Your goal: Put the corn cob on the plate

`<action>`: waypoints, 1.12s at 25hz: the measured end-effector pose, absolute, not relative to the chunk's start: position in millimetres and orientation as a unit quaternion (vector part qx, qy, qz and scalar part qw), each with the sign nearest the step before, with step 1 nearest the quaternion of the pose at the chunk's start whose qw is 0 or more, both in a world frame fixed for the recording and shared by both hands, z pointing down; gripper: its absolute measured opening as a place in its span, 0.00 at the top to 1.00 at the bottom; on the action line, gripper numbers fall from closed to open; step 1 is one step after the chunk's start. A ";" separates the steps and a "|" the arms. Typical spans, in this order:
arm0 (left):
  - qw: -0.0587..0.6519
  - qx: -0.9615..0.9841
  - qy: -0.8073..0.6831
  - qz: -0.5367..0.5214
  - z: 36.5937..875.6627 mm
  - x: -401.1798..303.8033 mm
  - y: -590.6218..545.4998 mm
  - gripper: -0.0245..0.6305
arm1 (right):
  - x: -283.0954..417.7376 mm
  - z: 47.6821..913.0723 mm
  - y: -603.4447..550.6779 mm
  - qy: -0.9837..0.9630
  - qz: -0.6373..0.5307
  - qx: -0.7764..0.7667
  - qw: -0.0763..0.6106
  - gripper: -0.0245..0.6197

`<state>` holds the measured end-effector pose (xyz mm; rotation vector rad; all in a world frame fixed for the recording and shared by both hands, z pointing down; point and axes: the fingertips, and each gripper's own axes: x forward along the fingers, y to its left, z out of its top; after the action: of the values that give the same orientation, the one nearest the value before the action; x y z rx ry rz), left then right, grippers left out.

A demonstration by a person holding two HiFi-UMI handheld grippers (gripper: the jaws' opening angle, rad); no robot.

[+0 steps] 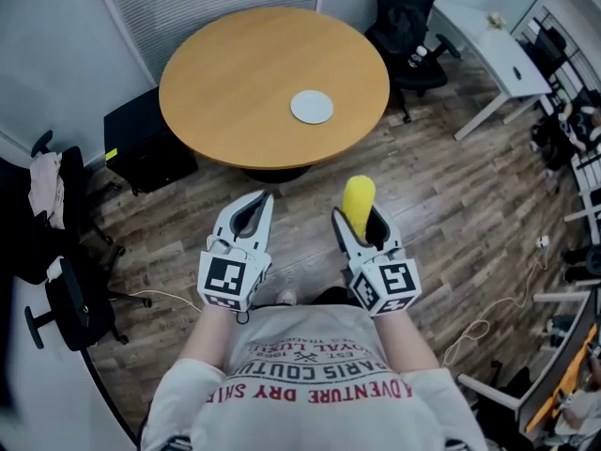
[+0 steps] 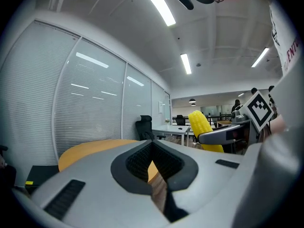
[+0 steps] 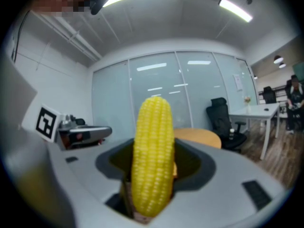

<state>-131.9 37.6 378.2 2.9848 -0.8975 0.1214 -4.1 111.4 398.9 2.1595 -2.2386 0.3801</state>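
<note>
While right tongs (image 1: 358, 214) grip cob (image 1: 358, 194), plate (image 1: 312, 107) lies apart.

Office, by the look of it: glass partitions w/ blinds (image 2: 95, 113), black swivel chair (image 1: 411, 17), white desk (image 1: 493, 47), round wooden tabletop (image 1: 235, 73), strip lights (image 2: 159, 6) overhead, wood-look floor (image 1: 460, 205) — more desks & chairs further back.

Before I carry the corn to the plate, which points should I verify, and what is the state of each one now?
1. Corn held upright between the jaws of the right gripper: ok.
2. Plate empty: ok.
3. Table bare around the plate: ok.
4. Left gripper shut, holding nothing, beside the path: ok.
5. Corn over the plate: not ok; it is above the floor, short of the table.
6. Grip firm enough for the carry: cannot tell.
</note>
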 end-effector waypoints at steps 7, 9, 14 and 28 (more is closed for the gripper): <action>0.022 0.949 -0.312 0.043 395.5 -133.4 -6.5 0.91 | 7.2 415.2 55.8 -0.722 0.137 0.678 0.005 0.55; 0.022 0.945 -0.322 0.044 402.0 -128.3 -20.2 0.91 | 14.5 422.3 39.0 -0.729 0.136 0.670 0.008 0.55; 0.018 0.935 -0.351 0.044 408.8 -100.2 -61.5 0.91 | 43.6 435.6 -13.0 -0.753 0.136 0.644 0.019 0.55; 0.008 0.896 -0.442 0.042 396.0 25.8 -202.2 0.91 | 150.6 439.7 -183.6 -0.834 0.138 0.531 0.062 0.55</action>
<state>25.8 -202.2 396.0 2.8001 -1.3823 0.1303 150.6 -183.6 439.7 1.6056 -2.5208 0.4159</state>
